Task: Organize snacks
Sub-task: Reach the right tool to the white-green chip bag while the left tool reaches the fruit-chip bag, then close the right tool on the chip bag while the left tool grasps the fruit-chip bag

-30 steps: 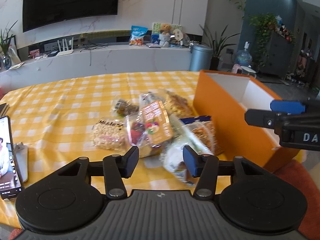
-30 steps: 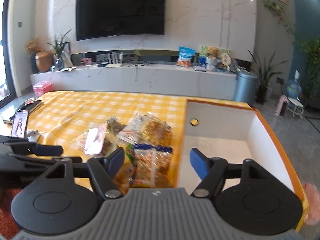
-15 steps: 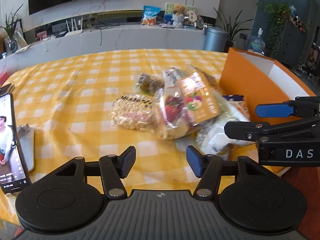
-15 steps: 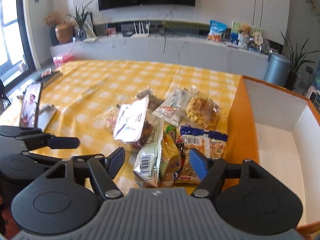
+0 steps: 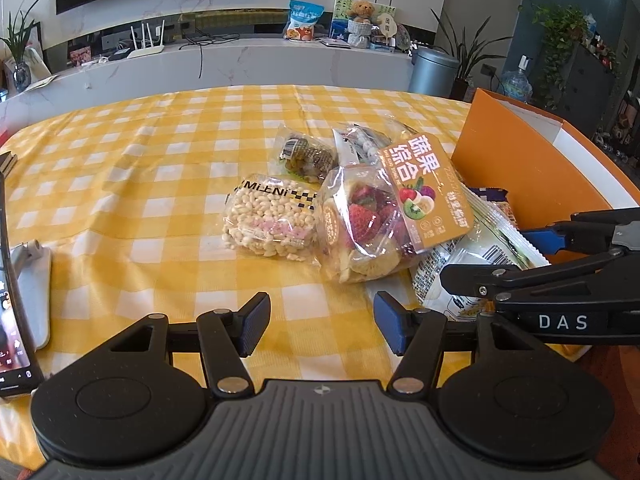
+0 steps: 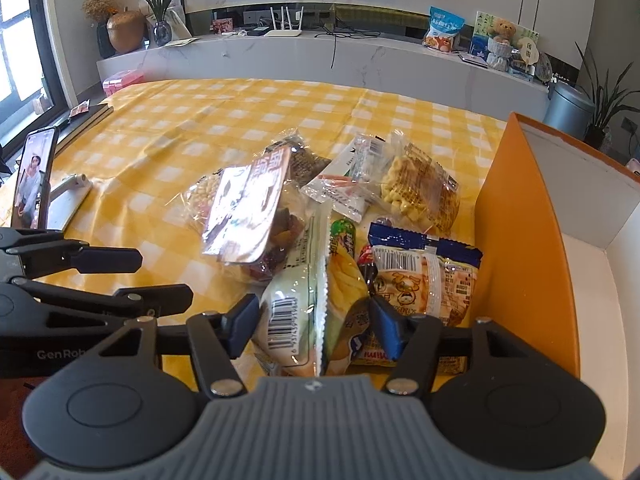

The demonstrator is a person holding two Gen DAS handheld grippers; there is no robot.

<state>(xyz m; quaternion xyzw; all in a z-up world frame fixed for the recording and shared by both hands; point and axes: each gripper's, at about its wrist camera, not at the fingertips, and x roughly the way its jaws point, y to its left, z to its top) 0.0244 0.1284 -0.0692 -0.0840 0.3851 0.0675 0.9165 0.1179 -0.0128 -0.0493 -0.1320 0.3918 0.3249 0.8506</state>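
Observation:
Several snack packs lie in a heap on the yellow checked table (image 5: 140, 168). Among them are a puffed-rice pack (image 5: 270, 218), a fruit-chip bag with an orange label (image 5: 396, 208), a dark snack pack (image 5: 306, 156), a noodle pack (image 6: 420, 190) and a blue-topped pack (image 6: 426, 276). An orange box (image 6: 528, 248) with a white inside stands to their right. My left gripper (image 5: 320, 324) is open and empty, short of the heap. My right gripper (image 6: 312, 328) is open, its fingers on either side of a white and yellow bag (image 6: 308, 312).
A phone (image 6: 32, 184) on a white stand (image 5: 34, 276) is at the table's left edge. Books (image 6: 86, 118) lie at the far left. A white counter (image 5: 240, 60) with a router, a snack bag and a teddy bear runs behind the table.
Both grippers have tipped down and moved in towards the heap. The right gripper has swung left, from over the box to around the white and yellow bag.

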